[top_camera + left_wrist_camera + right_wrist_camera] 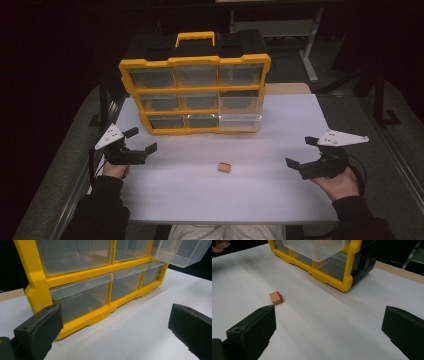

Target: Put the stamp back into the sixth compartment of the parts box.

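Lying between both tongs, small block (224, 168), left tongs (141, 140) farther, right tongs (301, 152) nearer

Glossy yellow plastic organizer (194, 95), clear plastic drawers (80, 293), small wooden block (275, 298), matt white table (225, 195).

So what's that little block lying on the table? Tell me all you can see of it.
The block is a small cube that looks like pale wood, with one side face painted red. It lies flat on the white table, alone, in front of the yellow drawer cabinet and apart from it. Nothing touches it but the table. Both open grippers are off to its sides, the right gripper somewhat closer.
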### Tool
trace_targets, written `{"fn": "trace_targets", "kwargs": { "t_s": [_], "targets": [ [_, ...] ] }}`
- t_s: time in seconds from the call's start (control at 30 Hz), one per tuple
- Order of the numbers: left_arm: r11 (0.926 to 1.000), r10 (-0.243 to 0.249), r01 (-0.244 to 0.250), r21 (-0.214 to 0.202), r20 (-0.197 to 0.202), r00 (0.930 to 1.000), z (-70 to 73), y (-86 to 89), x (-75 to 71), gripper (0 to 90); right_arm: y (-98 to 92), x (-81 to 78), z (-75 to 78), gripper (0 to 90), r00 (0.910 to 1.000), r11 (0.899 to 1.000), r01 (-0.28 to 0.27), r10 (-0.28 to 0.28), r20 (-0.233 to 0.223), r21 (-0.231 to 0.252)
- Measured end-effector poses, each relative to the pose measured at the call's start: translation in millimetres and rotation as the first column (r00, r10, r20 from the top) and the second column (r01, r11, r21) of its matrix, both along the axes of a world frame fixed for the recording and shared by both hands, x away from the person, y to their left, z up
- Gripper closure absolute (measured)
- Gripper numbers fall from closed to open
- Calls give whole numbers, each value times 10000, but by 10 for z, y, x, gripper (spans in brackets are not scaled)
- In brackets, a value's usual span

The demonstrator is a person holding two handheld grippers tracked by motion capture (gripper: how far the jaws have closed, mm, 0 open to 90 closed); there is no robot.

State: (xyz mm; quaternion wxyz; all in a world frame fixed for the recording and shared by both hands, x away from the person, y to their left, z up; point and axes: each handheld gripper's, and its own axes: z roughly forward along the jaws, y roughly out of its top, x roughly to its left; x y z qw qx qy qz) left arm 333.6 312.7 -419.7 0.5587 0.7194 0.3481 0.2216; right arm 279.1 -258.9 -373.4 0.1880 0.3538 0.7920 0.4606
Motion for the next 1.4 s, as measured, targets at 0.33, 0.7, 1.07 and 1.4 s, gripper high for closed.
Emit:
{"fn": "trace_targets", "kwargs": {
  "t_s": [0.33,0.7,1.07,1.4],
  "targets": [
    [10000,-11,11,76,-22,10000,-9,-24,-13,0,138,58,79,0,9984,9985,-469,459,-342,-270],
    [10000,29,-29,58,-17,10000,-11,-16,-11,0,318,124,123,0,9918,9921,-1078,1029,-757,-636],
    [9998,-14,15,200,-62,10000,-16,-25,-9,0,477,158,137,0,9833,9837,-1576,1483,-1056,-860],
    [9999,16,-16,147,3,10000,-14,-25,-11,0,643,207,118,0,9698,9726,-2117,1969,-1439,-959]
  ]
}}
